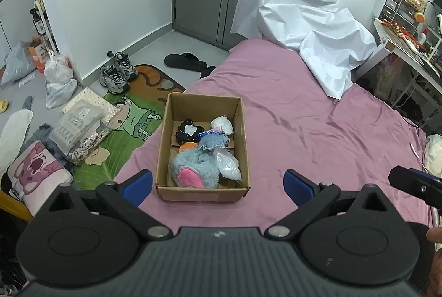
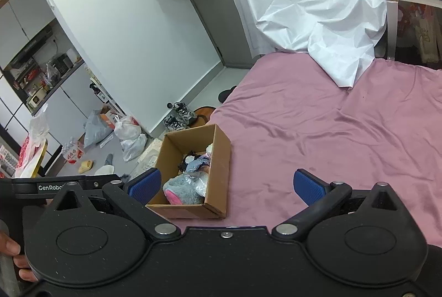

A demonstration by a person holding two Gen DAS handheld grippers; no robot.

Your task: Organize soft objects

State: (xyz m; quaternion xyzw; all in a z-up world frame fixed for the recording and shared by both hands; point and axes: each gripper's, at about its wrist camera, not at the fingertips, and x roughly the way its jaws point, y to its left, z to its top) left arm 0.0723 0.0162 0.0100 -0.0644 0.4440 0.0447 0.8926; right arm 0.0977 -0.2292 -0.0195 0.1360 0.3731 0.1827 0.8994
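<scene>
both jaws stand wide apart and hold nothing; the left gripper (image 1: 218,182) hangs just short of the cardboard box (image 1: 203,193) on the pink bed (image 1: 317,131), the soft objects (image 1: 193,170) already inside; the right gripper (image 2: 226,186) sits beside it; judging so, lift straight back without nudging the box.

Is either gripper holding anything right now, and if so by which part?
Nothing is held. The left gripper and right gripper are both open and empty, above the bed near the cardboard box.
</scene>
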